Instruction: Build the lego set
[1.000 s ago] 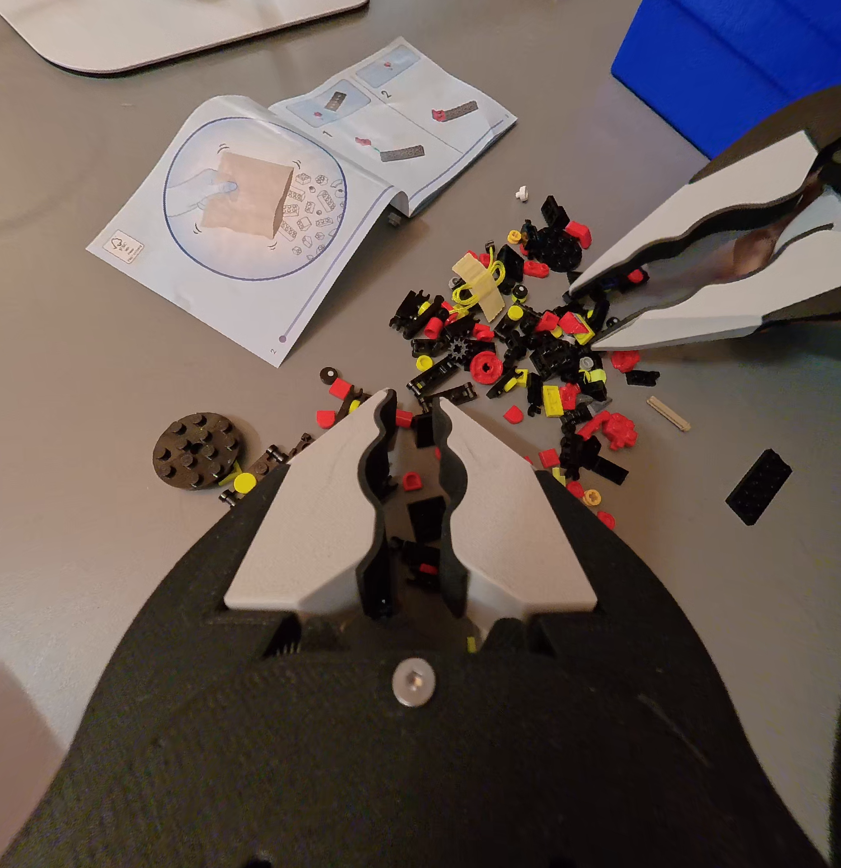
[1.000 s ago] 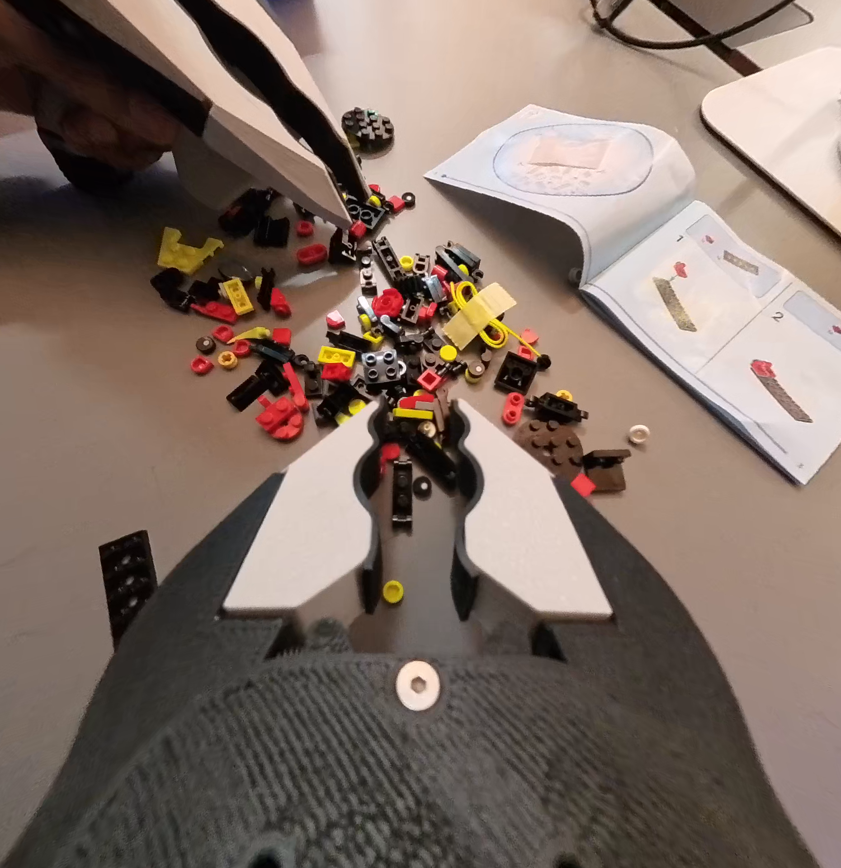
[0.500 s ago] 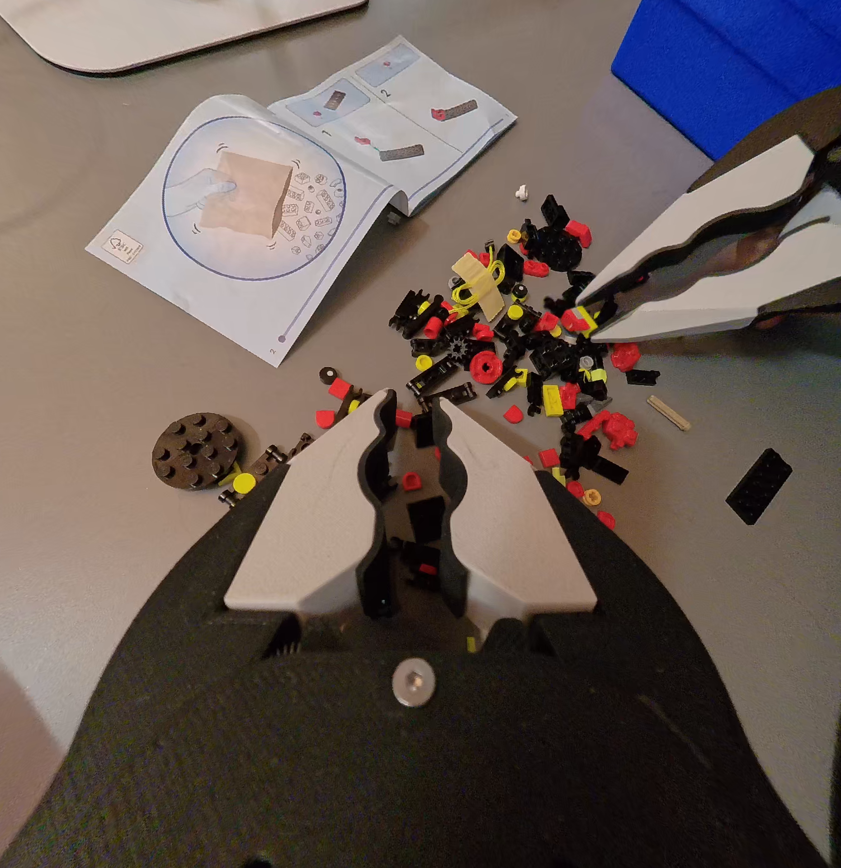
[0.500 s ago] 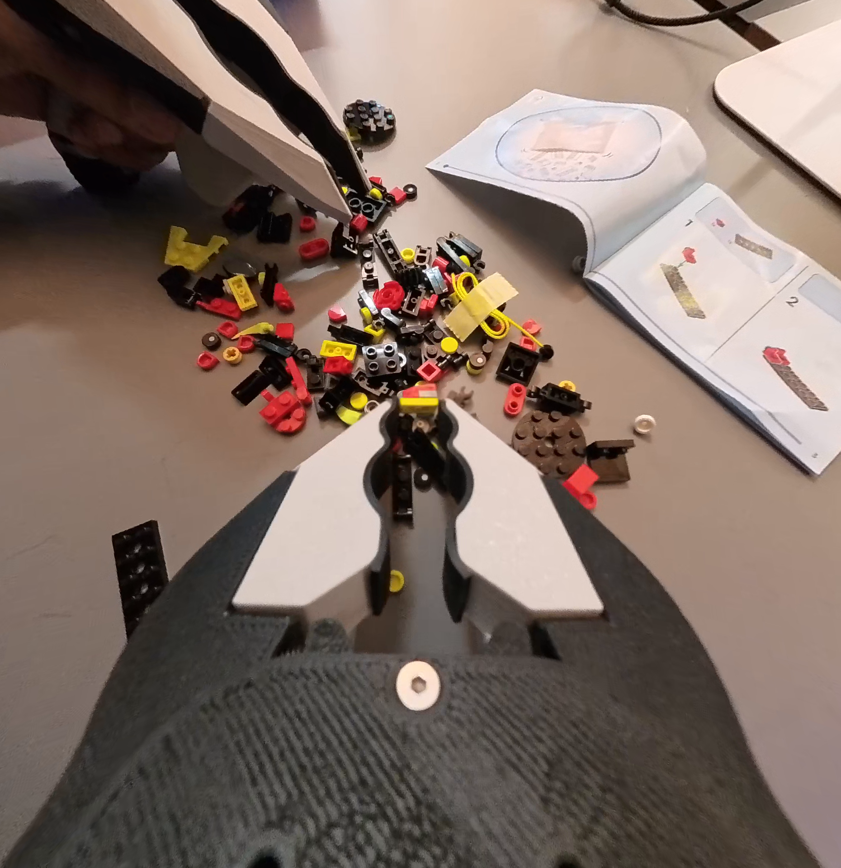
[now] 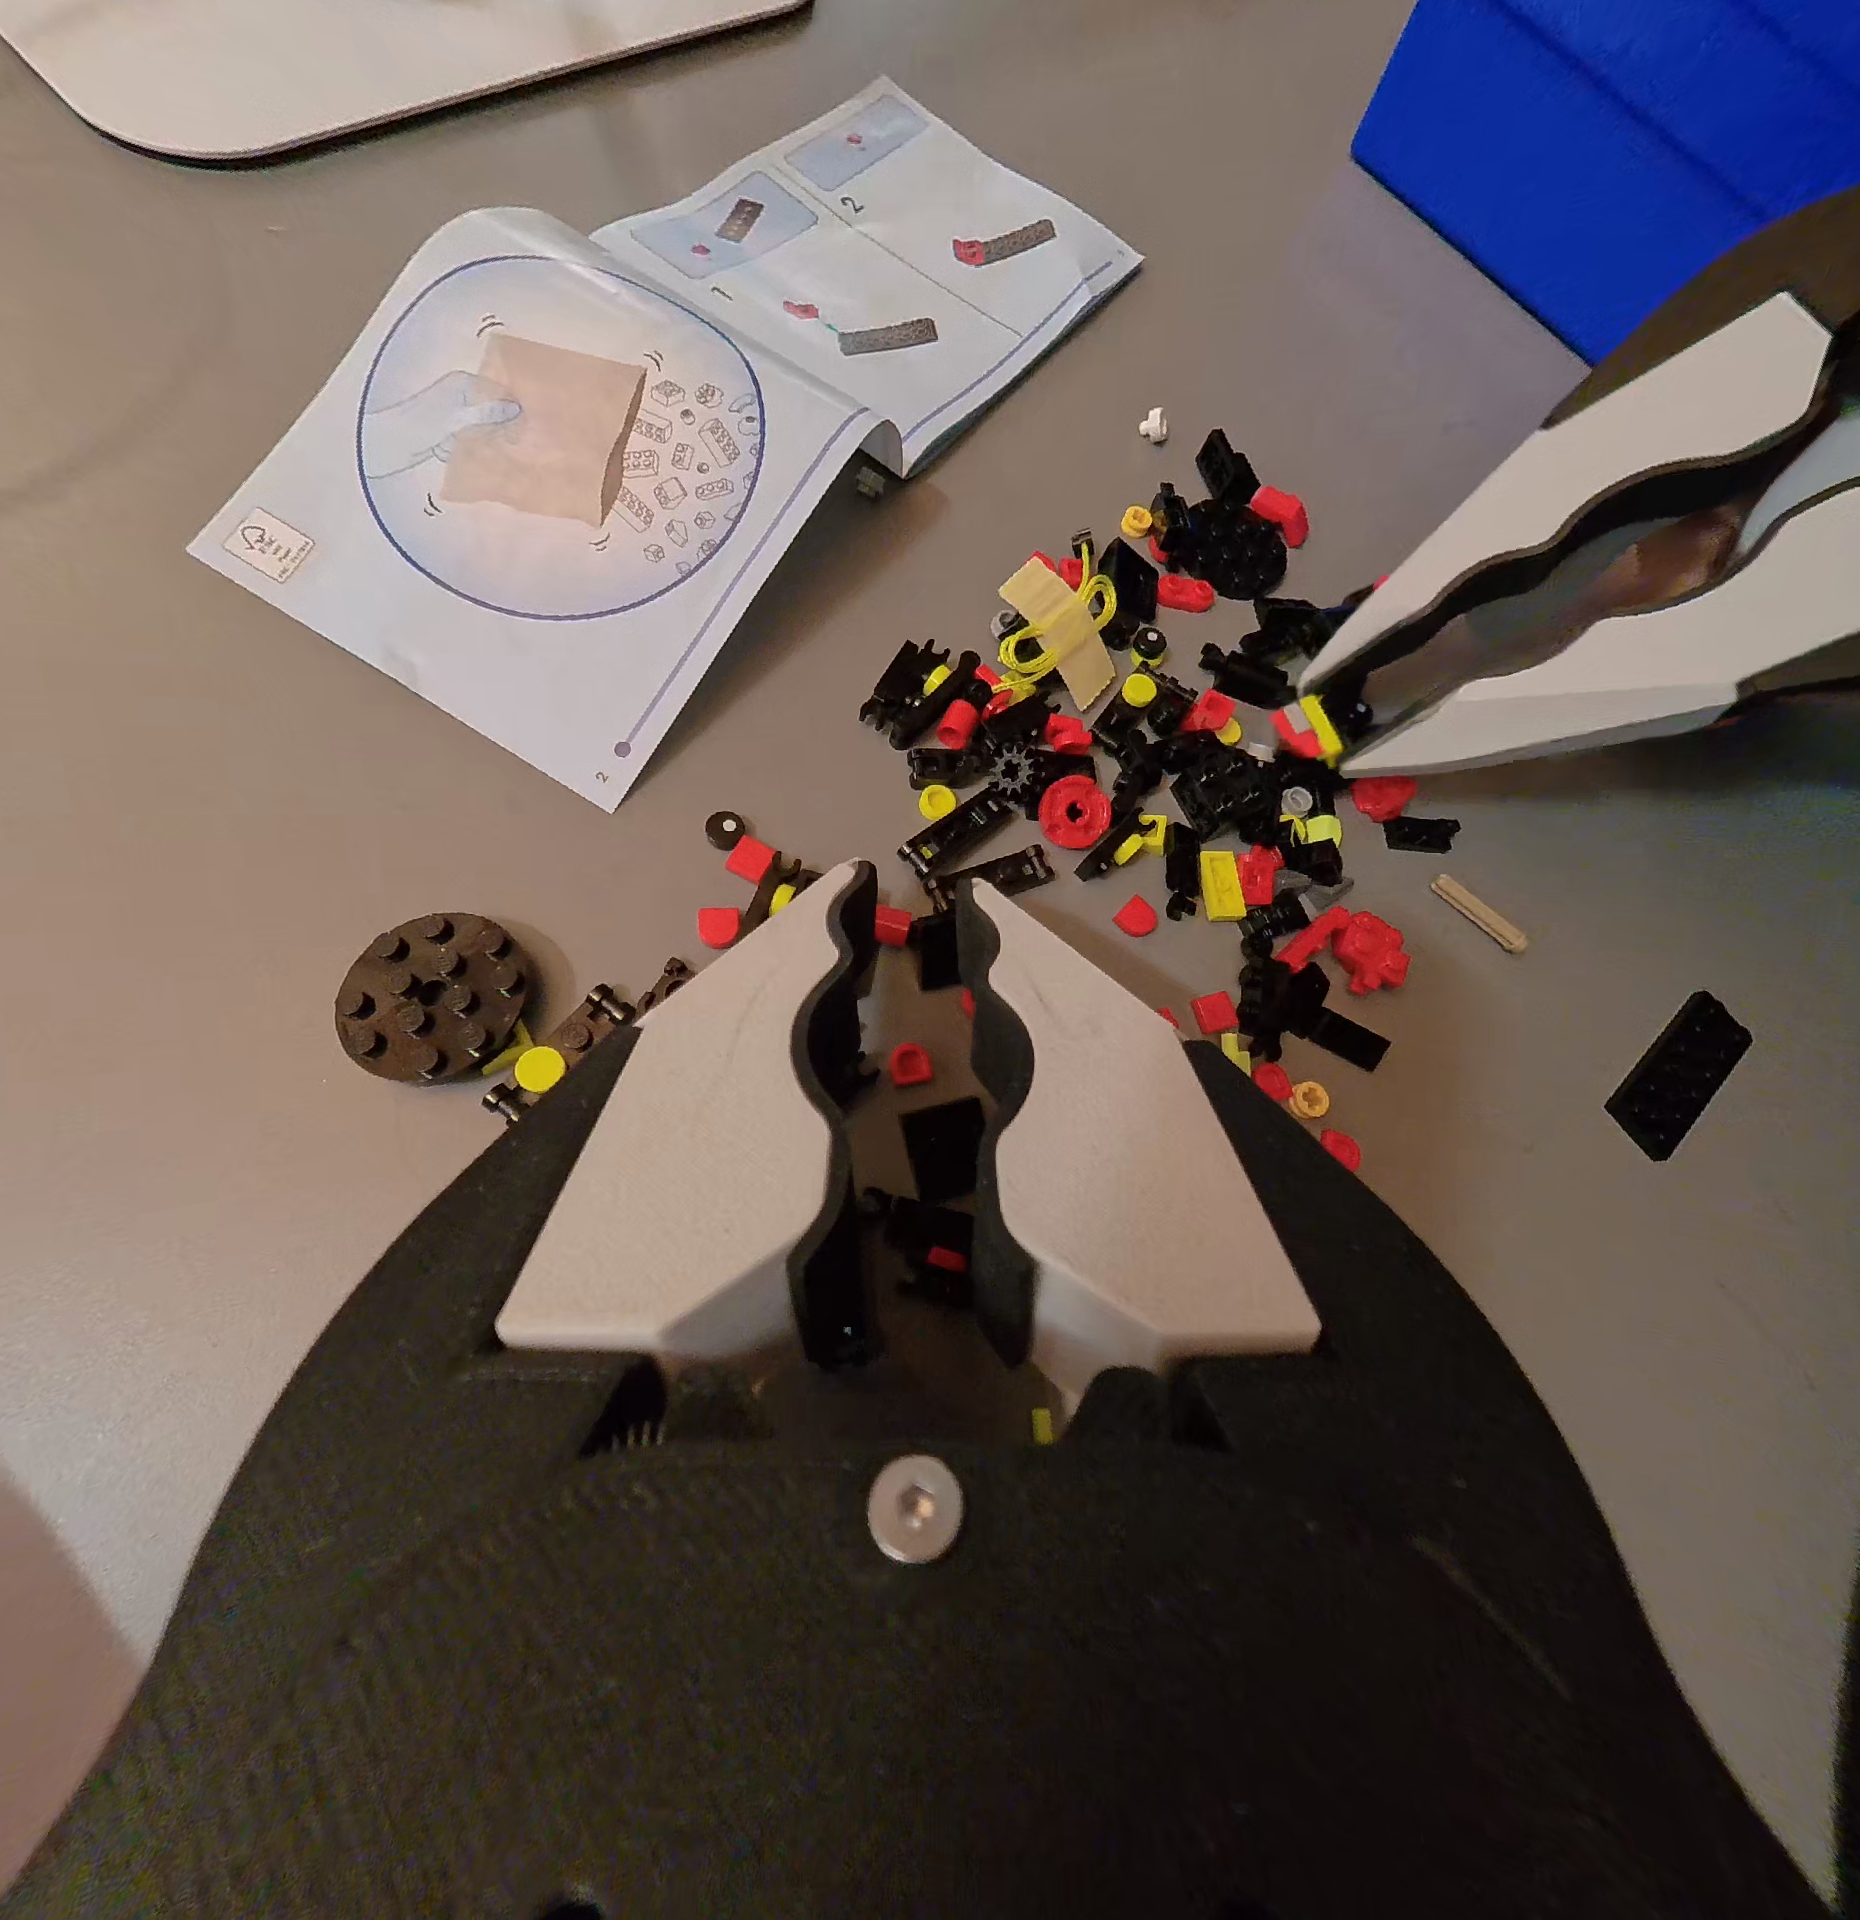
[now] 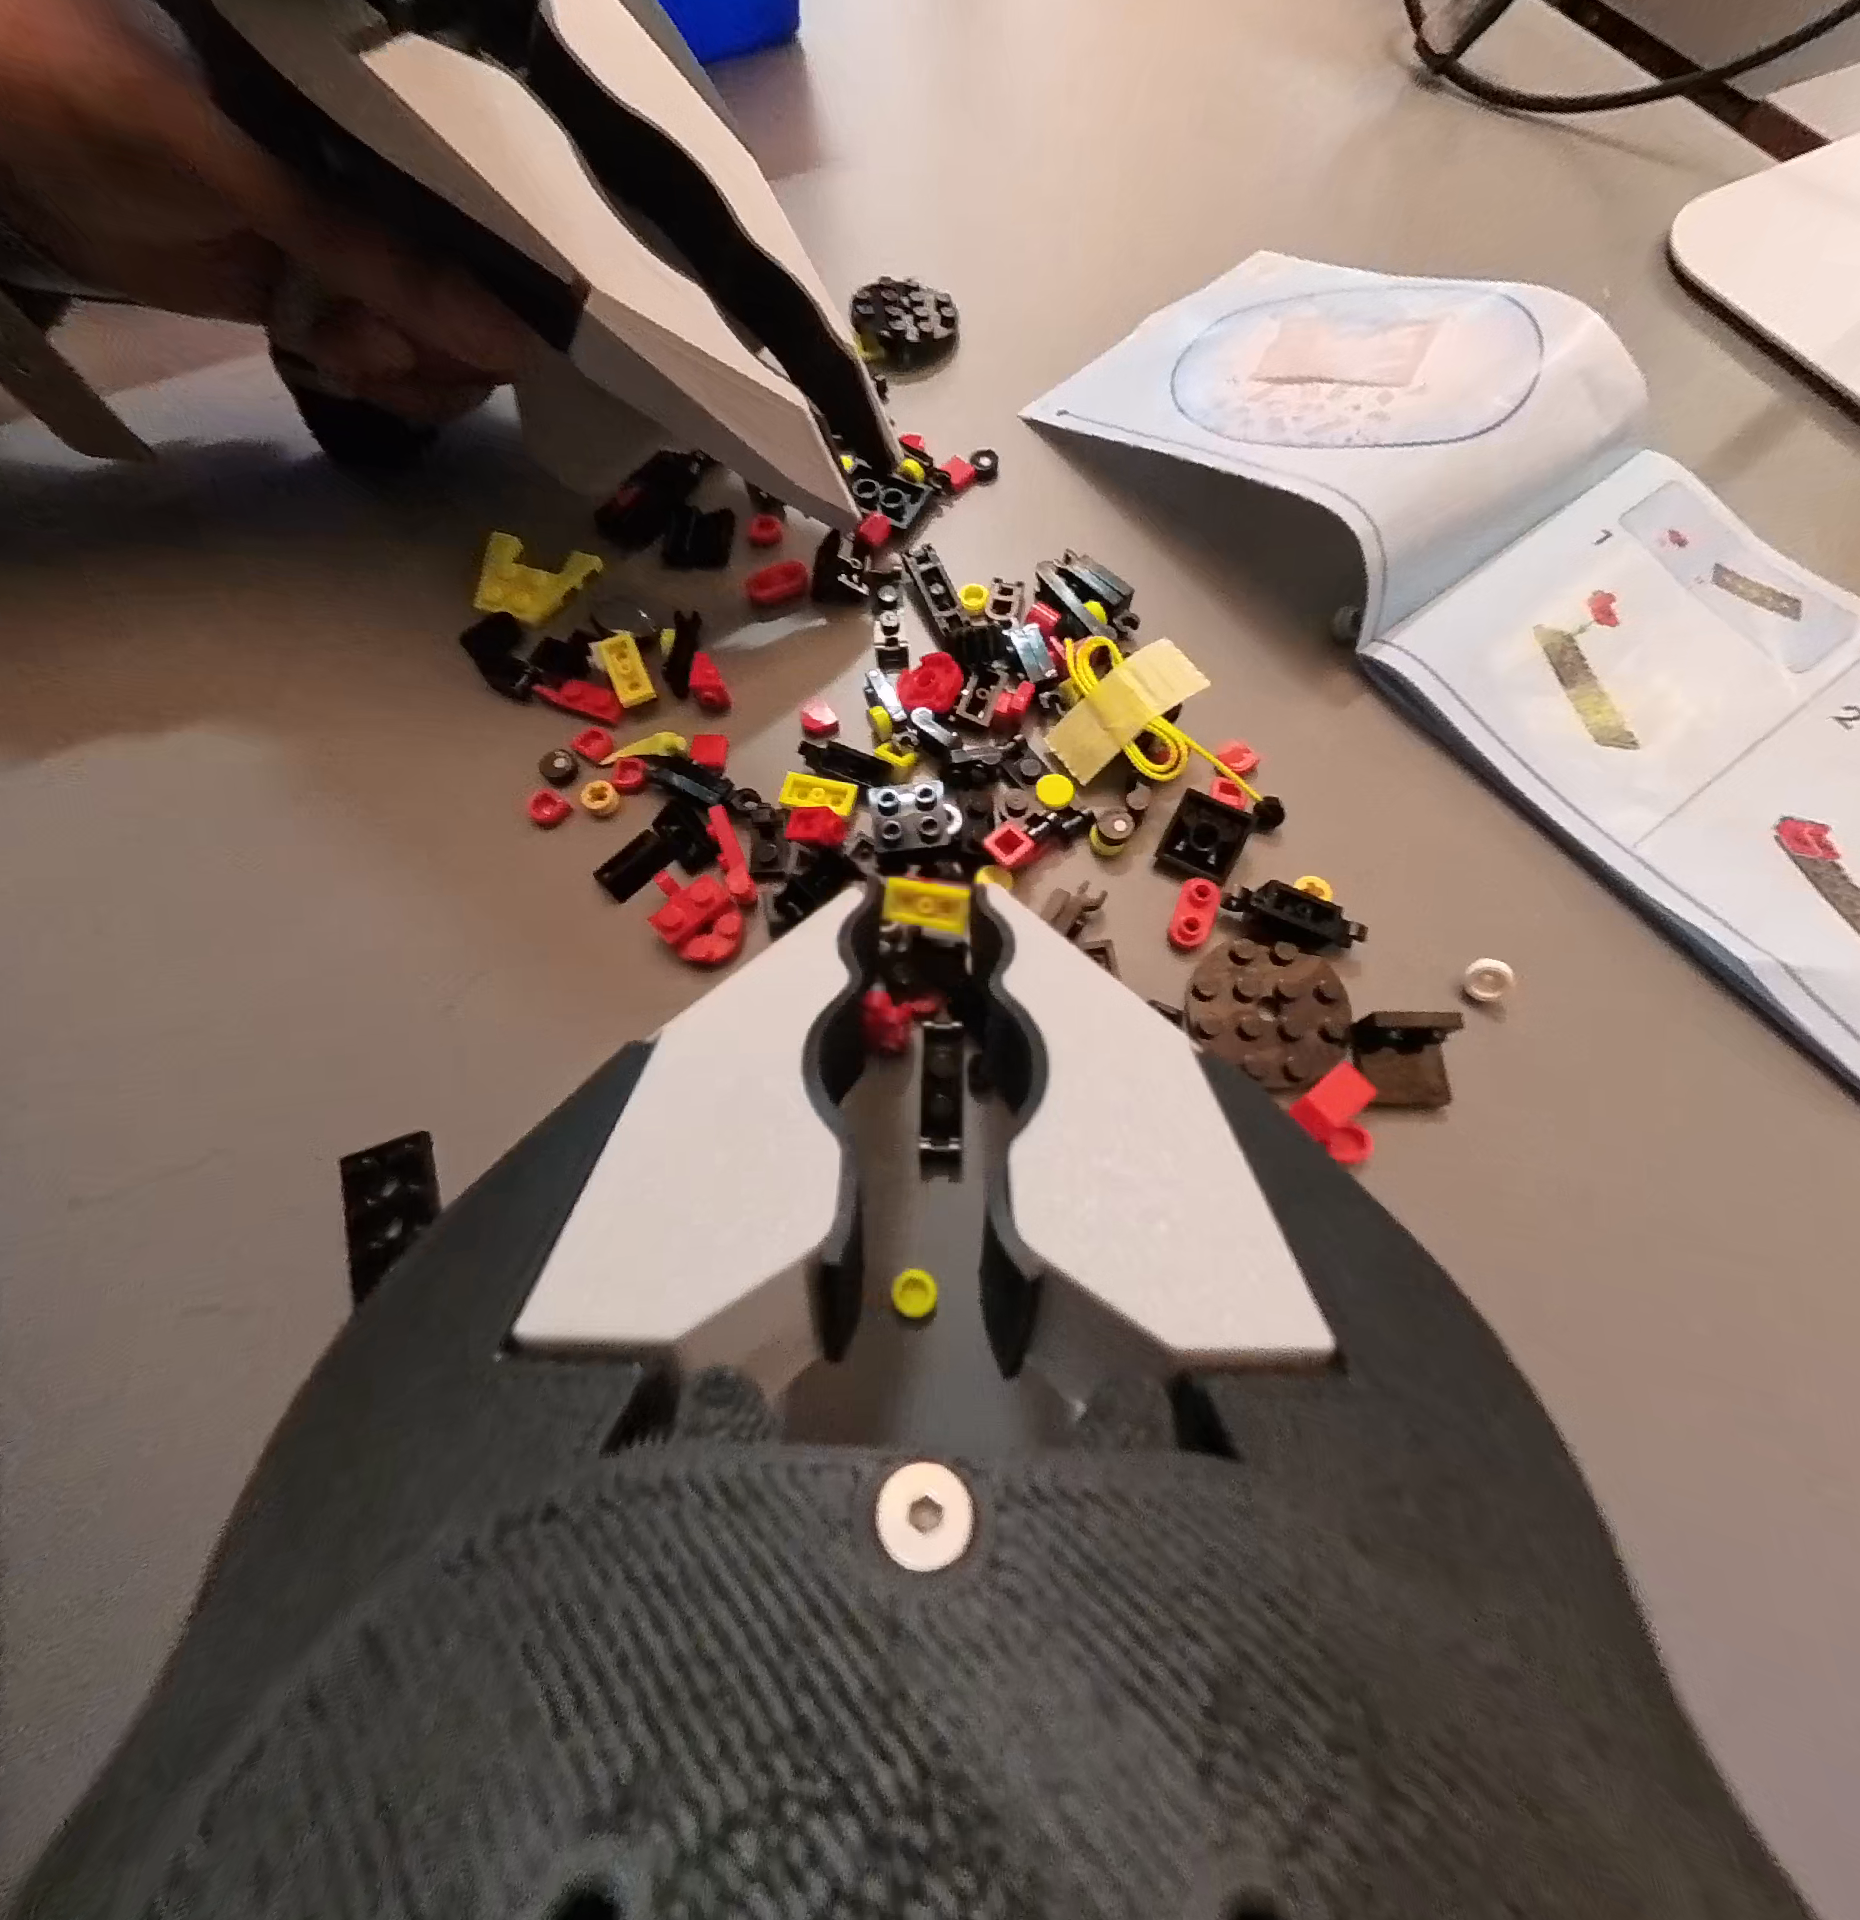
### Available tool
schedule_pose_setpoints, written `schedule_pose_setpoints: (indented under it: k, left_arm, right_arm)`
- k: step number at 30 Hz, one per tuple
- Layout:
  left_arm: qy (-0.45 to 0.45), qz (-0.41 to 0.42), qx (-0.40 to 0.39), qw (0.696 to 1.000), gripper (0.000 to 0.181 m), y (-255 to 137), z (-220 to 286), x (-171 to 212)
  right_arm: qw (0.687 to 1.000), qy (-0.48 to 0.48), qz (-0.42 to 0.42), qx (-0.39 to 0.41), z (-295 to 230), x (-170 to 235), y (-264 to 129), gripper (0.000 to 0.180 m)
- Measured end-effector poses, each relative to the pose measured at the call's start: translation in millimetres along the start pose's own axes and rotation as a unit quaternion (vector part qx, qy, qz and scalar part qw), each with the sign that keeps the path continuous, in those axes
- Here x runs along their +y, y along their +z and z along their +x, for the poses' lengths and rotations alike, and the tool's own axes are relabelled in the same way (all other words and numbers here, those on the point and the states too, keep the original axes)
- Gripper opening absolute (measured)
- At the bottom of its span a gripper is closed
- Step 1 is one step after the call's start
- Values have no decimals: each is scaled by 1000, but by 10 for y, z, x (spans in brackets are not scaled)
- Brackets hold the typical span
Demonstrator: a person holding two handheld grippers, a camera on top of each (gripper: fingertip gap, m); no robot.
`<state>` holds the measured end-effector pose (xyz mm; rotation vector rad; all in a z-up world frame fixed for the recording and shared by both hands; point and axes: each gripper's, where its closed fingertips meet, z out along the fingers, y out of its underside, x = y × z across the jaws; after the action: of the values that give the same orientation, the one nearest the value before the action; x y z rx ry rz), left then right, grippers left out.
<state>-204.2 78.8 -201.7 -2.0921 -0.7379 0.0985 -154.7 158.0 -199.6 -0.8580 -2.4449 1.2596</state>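
Note:
A pile of small black, red and yellow lego pieces lies on the grey table, and it also shows in the right wrist view. My right gripper is shut on a small yellow and red piece at the near edge of the pile. It shows from the side in the left wrist view. My left gripper is narrowly open, with its tips at the pile's other edge over loose pieces. It shows in the right wrist view. The open instruction booklet lies beyond the pile.
A round black plate lies left of my left gripper. A black rectangular plate and a tan bar lie apart at the right. A blue box stands at the back right, a white board at the back left. There is about 10 centimetres between the tips of the two grippers. Measured from the fingertips, the round black plate is 8 centimetres or so from the left gripper and 20 centimetres from the right.
My right gripper closed from open onto the yellow and red piece and lifted it slightly off the pile. My left gripper has not moved.

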Motion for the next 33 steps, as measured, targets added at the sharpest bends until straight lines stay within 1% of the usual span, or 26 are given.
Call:
schedule_pose_setpoints:
  k: [3,8,16,19,22,24,26,29,33]
  left_arm:
    - [0,0,0,1000,13,1,0,0]
    - [-1,-1,0,1000,13,3,-1,1]
    - [-9,-1,6,1000,13,5,-4,2]
    - [-12,4,10,1000,13,-5,-1,-8]
    - [-13,5,16,1000,13,-9,23,-6]
    - [-10,4,16,1000,13,-9,33,-1]
    - [-8,4,15,1000,13,-11,36,-2]
    - [-9,4,15,1000,13,-11,34,-1]
    - [-11,1,14,1000,13,-4,29,5]
  right_arm:
    - [1000,1,7,-14,-49,-25,-2,21]
    - [1000,-8,18,6,8,-68,-4,32]
    - [998,15,44,49,294,-308,137,32]
    - [997,5,24,69,408,-326,249,32]
    - [997,-10,-15,81,466,-235,374,31]
    - [997,-10,-15,73,441,-246,389,19]
    - [997,-17,-12,73,436,-249,356,0]
    - [998,-15,-5,66,430,-256,298,0]
    - [997,4,25,67,473,-338,216,0]
